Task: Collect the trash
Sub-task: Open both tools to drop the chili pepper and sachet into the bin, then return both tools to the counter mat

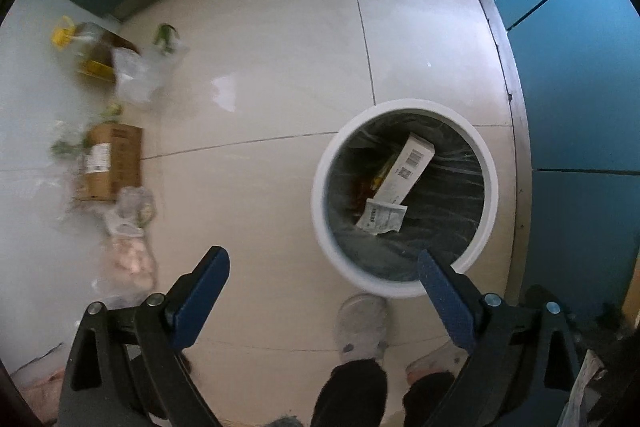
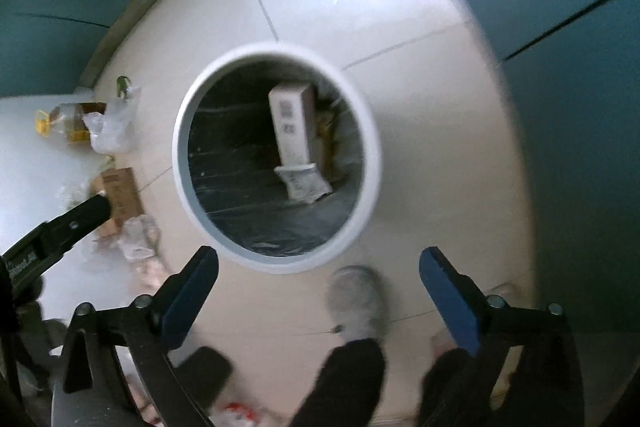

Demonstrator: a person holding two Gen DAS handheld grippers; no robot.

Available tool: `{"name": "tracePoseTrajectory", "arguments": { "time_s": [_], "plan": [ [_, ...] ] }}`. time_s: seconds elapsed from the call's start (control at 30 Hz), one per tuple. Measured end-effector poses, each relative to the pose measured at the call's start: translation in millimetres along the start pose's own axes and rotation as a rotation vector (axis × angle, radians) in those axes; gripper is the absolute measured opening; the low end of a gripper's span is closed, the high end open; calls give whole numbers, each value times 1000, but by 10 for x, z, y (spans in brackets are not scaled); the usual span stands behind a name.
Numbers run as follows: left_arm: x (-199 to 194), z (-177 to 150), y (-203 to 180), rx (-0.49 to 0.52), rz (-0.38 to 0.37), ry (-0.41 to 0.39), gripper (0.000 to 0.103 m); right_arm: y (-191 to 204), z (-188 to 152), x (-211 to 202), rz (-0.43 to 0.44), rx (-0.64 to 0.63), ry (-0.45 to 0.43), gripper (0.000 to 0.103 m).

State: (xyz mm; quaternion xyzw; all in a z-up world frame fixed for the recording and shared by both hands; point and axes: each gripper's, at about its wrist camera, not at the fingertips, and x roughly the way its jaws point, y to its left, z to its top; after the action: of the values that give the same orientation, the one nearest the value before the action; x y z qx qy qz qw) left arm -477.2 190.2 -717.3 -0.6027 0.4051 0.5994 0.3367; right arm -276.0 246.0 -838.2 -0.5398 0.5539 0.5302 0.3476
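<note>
Your left gripper and right gripper hang with jaws spread, empty. At one o'clock, the round white-rimmed bin holds a barcoded white carton and crumpled printed packet; their text is unreadable.

Home kitchen: teal cabinets, tiled floor, oil bottle.

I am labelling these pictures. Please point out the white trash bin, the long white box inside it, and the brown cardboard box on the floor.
white trash bin (image 2: 181,147): right wrist view, left side of its rim.
long white box (image 1: 406,169): left wrist view, its barcode face.
brown cardboard box (image 1: 120,163): left wrist view, its top face.
</note>
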Motion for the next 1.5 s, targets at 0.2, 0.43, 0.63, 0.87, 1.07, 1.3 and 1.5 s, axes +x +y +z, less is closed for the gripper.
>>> {"name": "tracePoseTrajectory", "arguments": {
  "time_s": [0.2,0.43,0.63,0.87,1.07,1.3,1.5],
  "plan": [
    [-801,-291,-9,30,44,-43,96,258,-181,-949,-64,-92,-90,103],
    [-1808,-685,24,24,26,-93,96,537,-591,-2241,-80,-190,-176,103],
    [-2577,-1022,51,21,-9,-140,96,642,-1025,-3255,-81,-232,-236,103],
    [-3379,-1393,61,29,-11,-212,96,716,-1597,-4207,-32,-231,-283,103],
    [-4014,-1687,-116,67,30,-318,96,663,-2046,-4826,97,-203,-340,103],
    [-4802,-1890,-1005,213,0,-523,96,-34,-2430,-5580,220,-74,-466,103],
    [-5221,-2385,-2598,510,-92,-595,96,-1258,-3049,-6243,220,163,-627,103]
  ]
}}
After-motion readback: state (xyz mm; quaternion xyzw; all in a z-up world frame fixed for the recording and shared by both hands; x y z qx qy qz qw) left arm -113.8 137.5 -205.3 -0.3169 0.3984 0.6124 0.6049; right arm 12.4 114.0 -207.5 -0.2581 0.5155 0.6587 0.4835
